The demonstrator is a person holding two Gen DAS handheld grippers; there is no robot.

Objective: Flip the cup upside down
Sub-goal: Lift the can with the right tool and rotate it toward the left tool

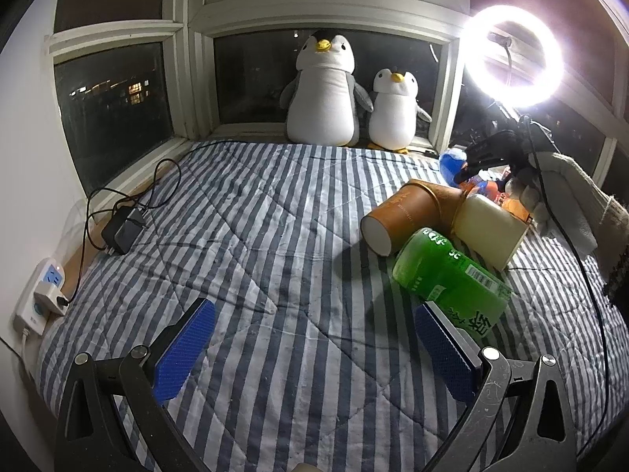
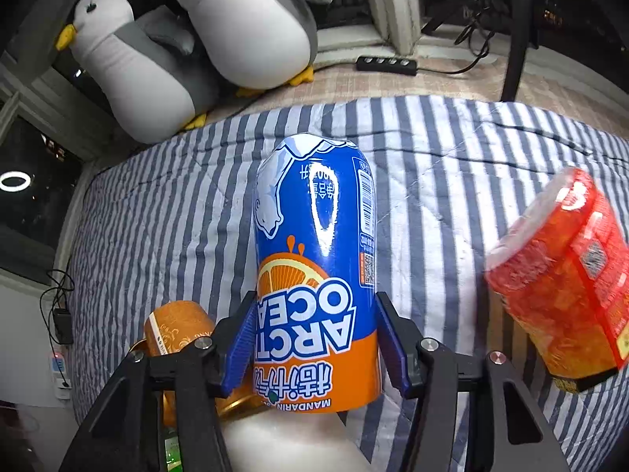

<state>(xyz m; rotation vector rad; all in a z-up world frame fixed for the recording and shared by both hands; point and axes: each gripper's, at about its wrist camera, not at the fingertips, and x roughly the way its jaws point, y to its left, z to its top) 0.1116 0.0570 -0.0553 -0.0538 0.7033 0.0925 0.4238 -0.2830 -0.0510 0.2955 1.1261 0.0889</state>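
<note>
I see a bed-like surface under a blue-and-white striped quilt (image 1: 275,244), set against a dark window (image 1: 114,118) where two plush penguins (image 1: 322,90) sit; a ring light (image 1: 513,55) glares at the right, and a power strip (image 1: 39,295) lies at the left edge. The blue and orange can-shaped cup (image 2: 314,275) reads "ARCTIC OCEAN" and "MANDARIN", upside down to my right camera. My right gripper (image 2: 314,338) pinches it low on the body, both blue pads against its sides. A green cup (image 1: 448,271), an orange paper cup (image 1: 409,216) and a cream one (image 1: 491,232) lie tipped together. My left gripper (image 1: 310,346) hangs spread wide, holding nothing.
</note>
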